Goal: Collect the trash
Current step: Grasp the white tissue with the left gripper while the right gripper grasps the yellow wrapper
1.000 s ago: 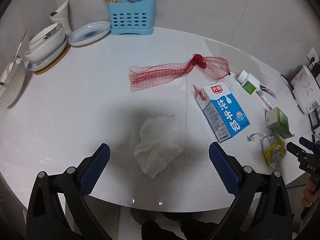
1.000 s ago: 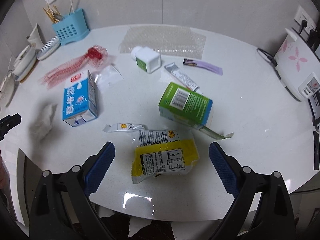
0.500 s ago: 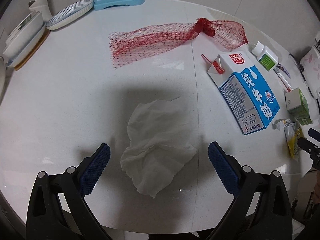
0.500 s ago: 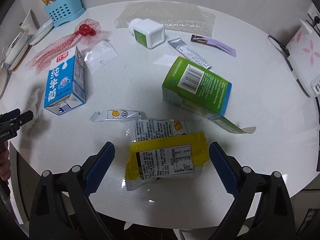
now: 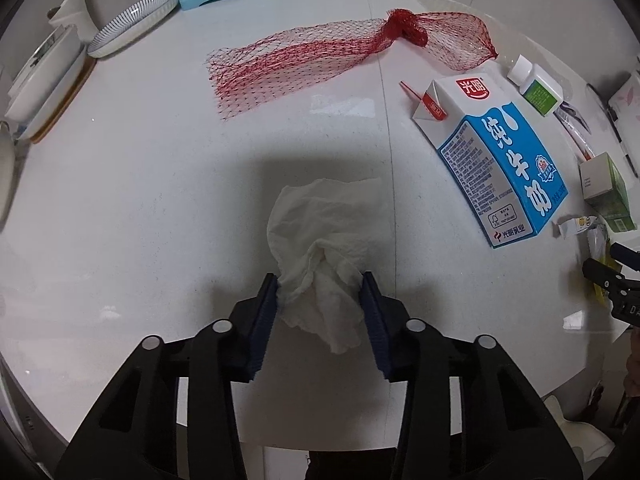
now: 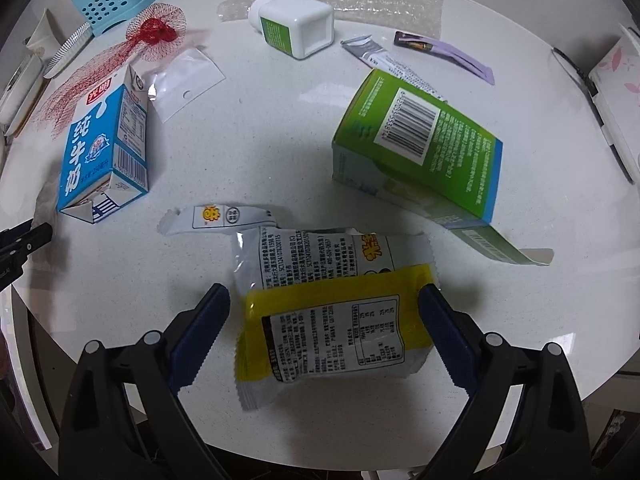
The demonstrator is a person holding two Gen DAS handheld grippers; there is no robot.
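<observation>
Left wrist view: the left gripper (image 5: 320, 300) is closing, its pads already pinching the crumpled tissue (image 5: 326, 240) at six o'clock. It should bunch the tissue fully before lifting; the milk carton (image 5: 496, 160) lies clear at three o'clock.

Right wrist view: the right gripper (image 6: 324, 320) gapes wide around the yellow wrapper (image 6: 336, 320) near the table edge (image 6: 580, 396), grasping nothing; a straight squeeze looks best.

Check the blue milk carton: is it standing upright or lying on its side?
Lying on its side. The milk carton rests flat on the table, printed face up, with its folded bottom end visible.
</observation>
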